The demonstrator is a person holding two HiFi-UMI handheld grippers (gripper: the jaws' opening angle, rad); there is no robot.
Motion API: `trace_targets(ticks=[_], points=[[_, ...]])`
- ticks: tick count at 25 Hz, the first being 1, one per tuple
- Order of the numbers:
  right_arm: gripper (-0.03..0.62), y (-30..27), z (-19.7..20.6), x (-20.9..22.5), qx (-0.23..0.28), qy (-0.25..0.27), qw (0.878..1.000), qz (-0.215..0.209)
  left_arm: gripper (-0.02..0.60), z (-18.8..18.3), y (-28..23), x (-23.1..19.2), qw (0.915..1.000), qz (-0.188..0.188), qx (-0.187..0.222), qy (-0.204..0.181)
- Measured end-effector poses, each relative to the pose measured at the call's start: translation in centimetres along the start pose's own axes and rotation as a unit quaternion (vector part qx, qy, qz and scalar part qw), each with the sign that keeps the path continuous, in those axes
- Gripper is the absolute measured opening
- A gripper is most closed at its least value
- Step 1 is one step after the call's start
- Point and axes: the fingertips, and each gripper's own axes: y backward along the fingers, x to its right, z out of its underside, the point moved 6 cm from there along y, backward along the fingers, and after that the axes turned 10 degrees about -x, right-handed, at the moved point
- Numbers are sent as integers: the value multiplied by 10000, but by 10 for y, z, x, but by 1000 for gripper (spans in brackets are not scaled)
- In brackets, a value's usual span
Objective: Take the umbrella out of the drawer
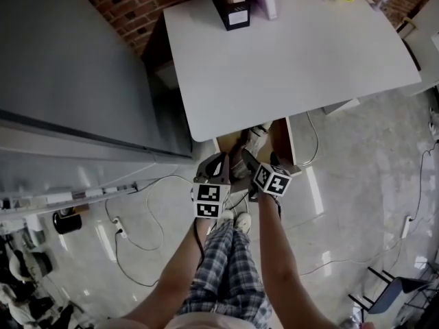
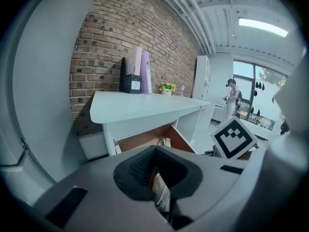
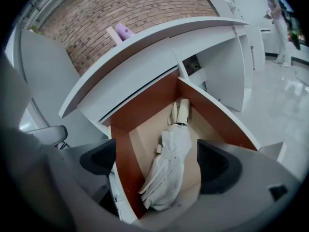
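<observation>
Open drawer (image 3: 121, 158) under the tabletop (image 1: 288, 53) held a folded white umbrella (image 3: 169, 173); right tongs (image 3: 158, 161) gaped over it, left tongs (image 2: 155, 175) were closed, empty.

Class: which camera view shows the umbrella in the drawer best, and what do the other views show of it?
The right gripper view: the folded umbrella lies full length in the open drawer. The head view shows only a small part of it; the left gripper view, a small pale sliver.
</observation>
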Motion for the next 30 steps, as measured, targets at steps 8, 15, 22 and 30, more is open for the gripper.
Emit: trace_targets(ticks=[8,15,22,30], points=[[537,-50,10,15,-326,42,9992,243,25,20,-25,-2,10000,9,-37,41],[531,-90,17,25,-817,-199,9953,482,25,28,-29,-6,9998,69,119,176],[426,-122,34,37,-1523,-339,9834,921,25,29,-31,-19,9995,40,262,152],[301,-120,37,37,-1641,-659,9804,866,25,29,-28,-25,9994,23,242,229]])
